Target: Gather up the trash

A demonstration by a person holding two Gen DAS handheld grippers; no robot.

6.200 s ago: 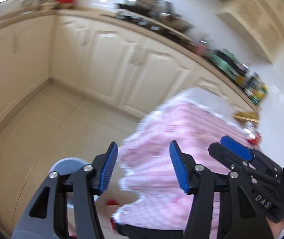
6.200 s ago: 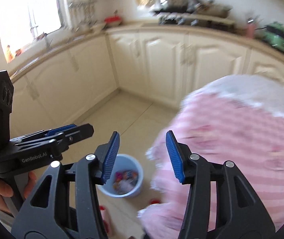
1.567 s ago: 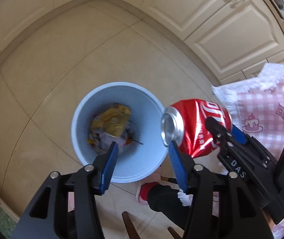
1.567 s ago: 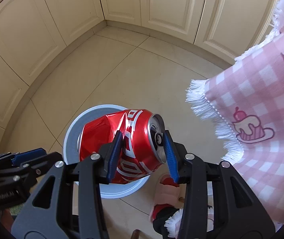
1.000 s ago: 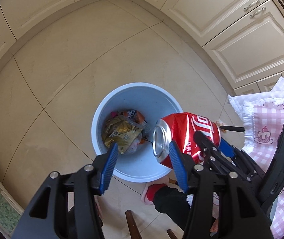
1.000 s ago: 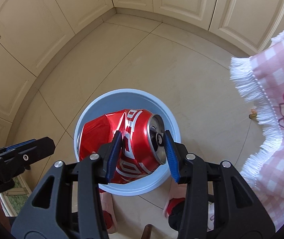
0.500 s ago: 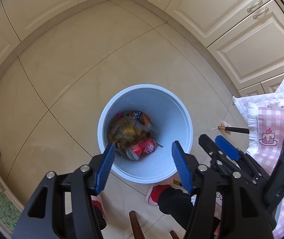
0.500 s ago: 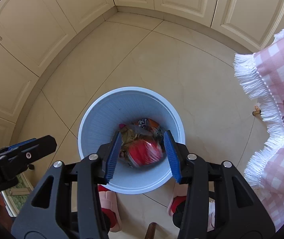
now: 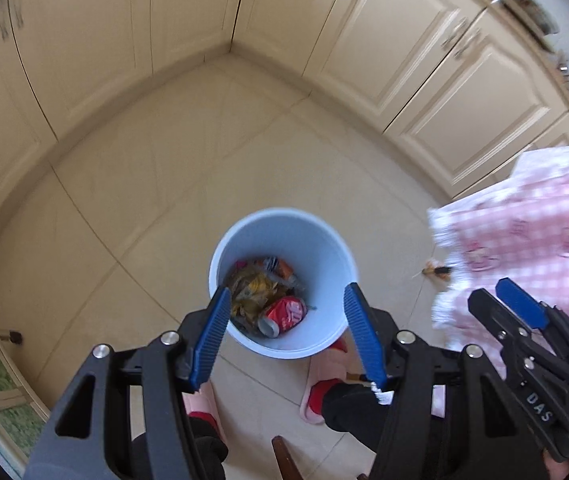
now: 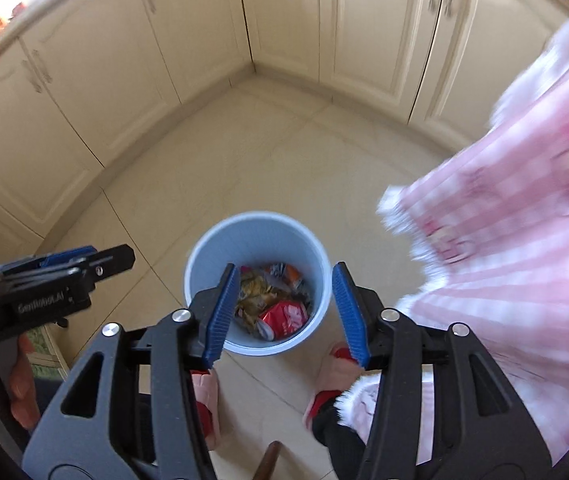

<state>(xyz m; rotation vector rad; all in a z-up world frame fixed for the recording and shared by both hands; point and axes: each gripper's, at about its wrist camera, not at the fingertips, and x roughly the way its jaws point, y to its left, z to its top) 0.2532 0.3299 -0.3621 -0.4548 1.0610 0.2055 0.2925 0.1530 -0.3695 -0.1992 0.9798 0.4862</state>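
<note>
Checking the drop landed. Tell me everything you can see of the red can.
The red can is a dented soda can with white lettering and a silvery metal end facing the camera. It lies on its side inside the light blue bin, on top of yellow and orange wrappers, near the bin's near wall. The right wrist view shows it in the same spot, somewhat blurred. Neither hand-held gripper touches it; both are open, above the bin.

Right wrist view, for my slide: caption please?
Open right gripper above blue bin, crushed red can among wrappers inside.
</note>
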